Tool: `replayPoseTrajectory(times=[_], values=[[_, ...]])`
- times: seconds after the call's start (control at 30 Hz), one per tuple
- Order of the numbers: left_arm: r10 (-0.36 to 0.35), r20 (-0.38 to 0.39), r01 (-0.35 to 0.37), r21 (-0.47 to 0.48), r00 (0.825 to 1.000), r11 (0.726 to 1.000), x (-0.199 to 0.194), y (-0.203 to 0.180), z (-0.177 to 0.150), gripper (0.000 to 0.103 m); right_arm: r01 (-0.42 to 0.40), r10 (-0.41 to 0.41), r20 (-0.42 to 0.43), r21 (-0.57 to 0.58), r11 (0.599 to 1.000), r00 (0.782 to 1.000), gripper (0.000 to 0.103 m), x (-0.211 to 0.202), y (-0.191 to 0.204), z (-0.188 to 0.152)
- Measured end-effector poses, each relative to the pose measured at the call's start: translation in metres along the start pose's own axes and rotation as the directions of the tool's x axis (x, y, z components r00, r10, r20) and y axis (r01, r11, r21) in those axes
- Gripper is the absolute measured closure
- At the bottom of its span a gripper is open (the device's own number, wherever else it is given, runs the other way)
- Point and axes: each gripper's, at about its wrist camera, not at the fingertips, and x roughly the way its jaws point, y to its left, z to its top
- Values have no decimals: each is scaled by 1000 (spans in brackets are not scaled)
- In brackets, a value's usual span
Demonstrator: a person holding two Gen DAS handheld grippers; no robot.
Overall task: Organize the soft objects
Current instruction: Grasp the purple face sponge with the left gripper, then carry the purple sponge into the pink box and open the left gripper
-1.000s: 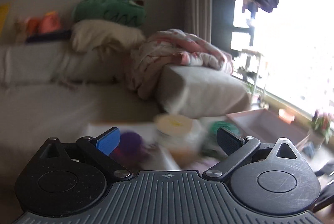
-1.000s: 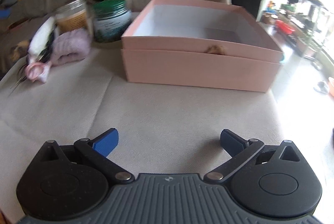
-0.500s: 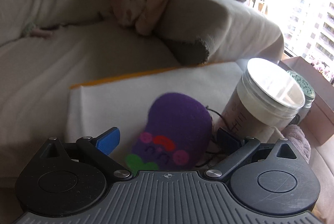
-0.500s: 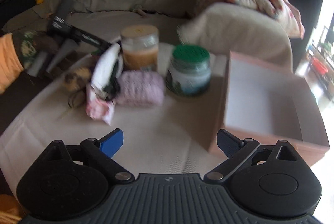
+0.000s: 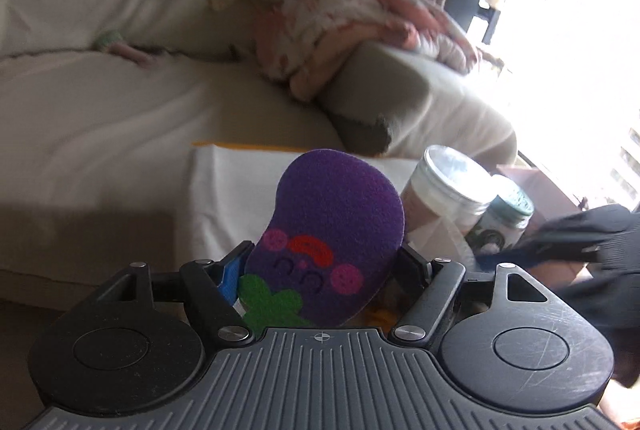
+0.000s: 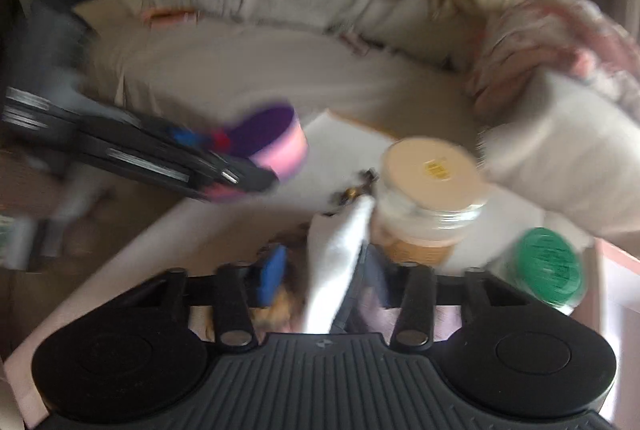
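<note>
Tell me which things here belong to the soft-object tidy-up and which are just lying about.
Part of the job:
- purple sponge, clamped in the left tool
- white cloth, between the right tool's fingers
- pink box

Lying about:
- cream-lidded jar
- green-lidded jar
- sofa blanket

The sponge (image 5: 336, 230) sits btwn the left tongs' (image 5: 322, 270) fingers, up off the table (image 5: 224, 197). Behind it to the right stand 2 jars (image 5: 448, 185), w/ the box (image 5: 540, 185) further right. The sofa (image 5: 120, 101) lies behind the table. A cloth (image 6: 340, 270) sits btwn the right tongs' (image 6: 326, 280) fingers, a jar just behind.
</note>
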Motion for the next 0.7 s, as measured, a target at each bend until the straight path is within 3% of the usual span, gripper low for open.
replayPoseTrajectory(times=[0.07,0.2,0.27,0.37,0.43,0.5,0.6,0.7], values=[[26,39,-25,-15,999,1000,-22,-3,5,24,-13,12,12,48,999,1000,101,-11,-8,11],[59,132,-53,-53,989,997,-56,-25,32,24,-61,33,220,121,991,975,102,-102,-43,30],[19,176,-13,-35,984,999,-66,-49,52,24,-56,11,303,140,989,953,102,-150,-65,33],[-98,237,94,30,967,995,-71,-98,80,24,22,-87,383,172,985,920,102,-205,-101,28],[-188,228,176,69,955,982,-59,-139,96,24,107,-186,409,208,972,893,102,-231,-126,14],[-269,187,256,91,945,962,-35,-179,108,24,150,-248,396,261,954,884,101,-242,-157,-5],[-374,96,365,101,922,925,19,-238,121,23,173,-291,325,348,922,900,101,-234,-206,-36],[-455,-20,455,4,890,890,84,-274,119,23,161,-293,246,444,881,924,101,-208,-250,-75]])
